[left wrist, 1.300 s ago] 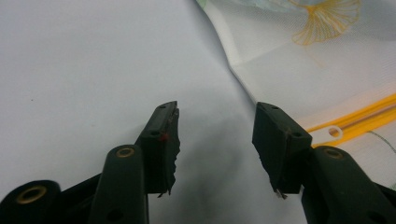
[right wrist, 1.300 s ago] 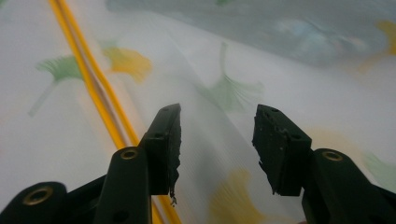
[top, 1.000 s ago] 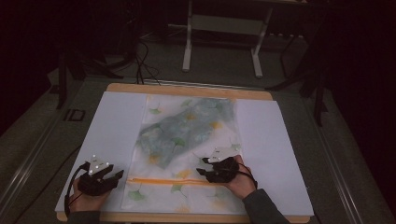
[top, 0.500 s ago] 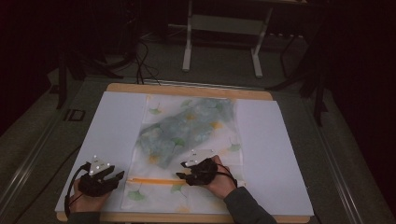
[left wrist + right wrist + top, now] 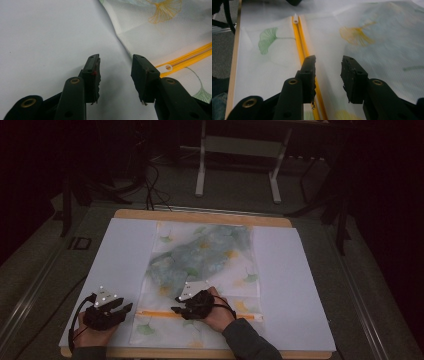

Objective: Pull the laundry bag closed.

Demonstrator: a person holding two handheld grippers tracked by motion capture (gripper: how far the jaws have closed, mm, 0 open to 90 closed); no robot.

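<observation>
Right hand-held gripper: agape, empty, over mesh bag | left: agape, empty

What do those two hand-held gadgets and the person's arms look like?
Each hand holds a black gadget: the left gripper and the right gripper. Each carries a grey three-cornered plate on top with small white dots and trails a black cable. Up close, the jaws are black blocky pads on arms with brass-ringed holes. The right arm wears a dark grey sleeve.
</observation>
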